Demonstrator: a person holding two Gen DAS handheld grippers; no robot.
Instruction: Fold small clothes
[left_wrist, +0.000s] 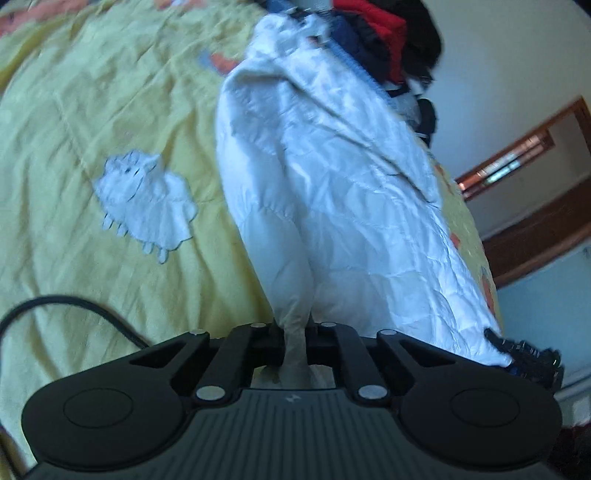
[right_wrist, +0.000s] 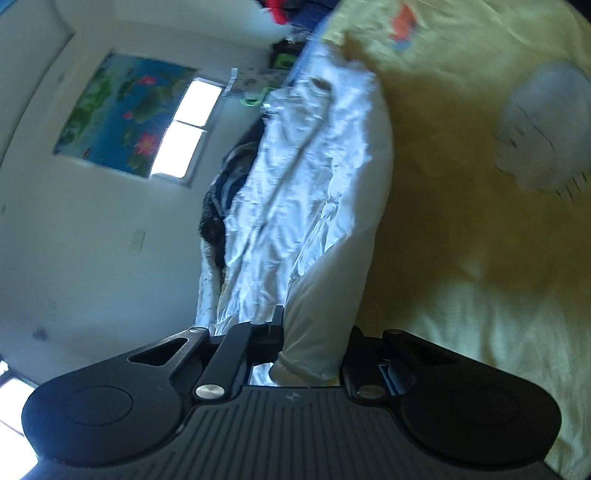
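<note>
A white garment (left_wrist: 332, 177) hangs stretched above the yellow bedsheet (left_wrist: 92, 110). My left gripper (left_wrist: 295, 339) is shut on one bunched end of it. The other gripper (left_wrist: 517, 350) shows at the garment's far lower corner in the left wrist view. In the right wrist view the same white garment (right_wrist: 314, 192) runs away from the camera, and my right gripper (right_wrist: 314, 354) is shut on its near end. The fingertips are hidden by the cloth in both views.
The yellow bedsheet (right_wrist: 461, 221) has a white sheep print (left_wrist: 144, 206). A pile of red, blue and black clothes (left_wrist: 380, 37) lies at the bed's far end. A black cable (left_wrist: 74, 306) trails at left. A window (right_wrist: 184, 129) and flower poster (right_wrist: 118, 110) are on the wall.
</note>
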